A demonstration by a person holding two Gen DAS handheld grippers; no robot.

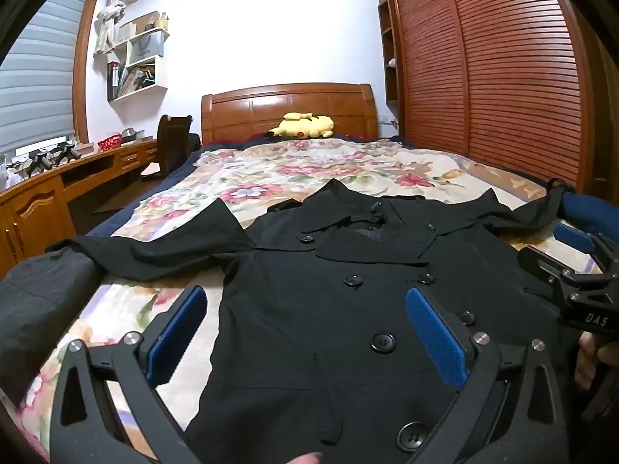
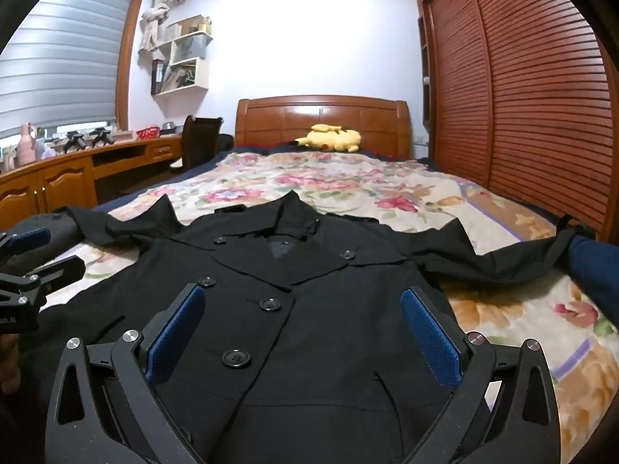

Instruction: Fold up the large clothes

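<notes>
Your black double-breasted cloth coat (image 2: 309,309) lies unfolded, sleeves toward the flowered bed's (image 2: 387,178) side edges, both left gripper (image 1: 305,332) and right gripper (image 2: 301,328) fingers spread, empty.

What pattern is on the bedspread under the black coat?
A floral print, pink and red flowers on cream, on the bedspread; clearest in the right wrist view.

You see a black coat (image 2: 309,309) with big buttons lying flat, front up, both sleeves spread wide on the bed (image 2: 348,181).
</notes>
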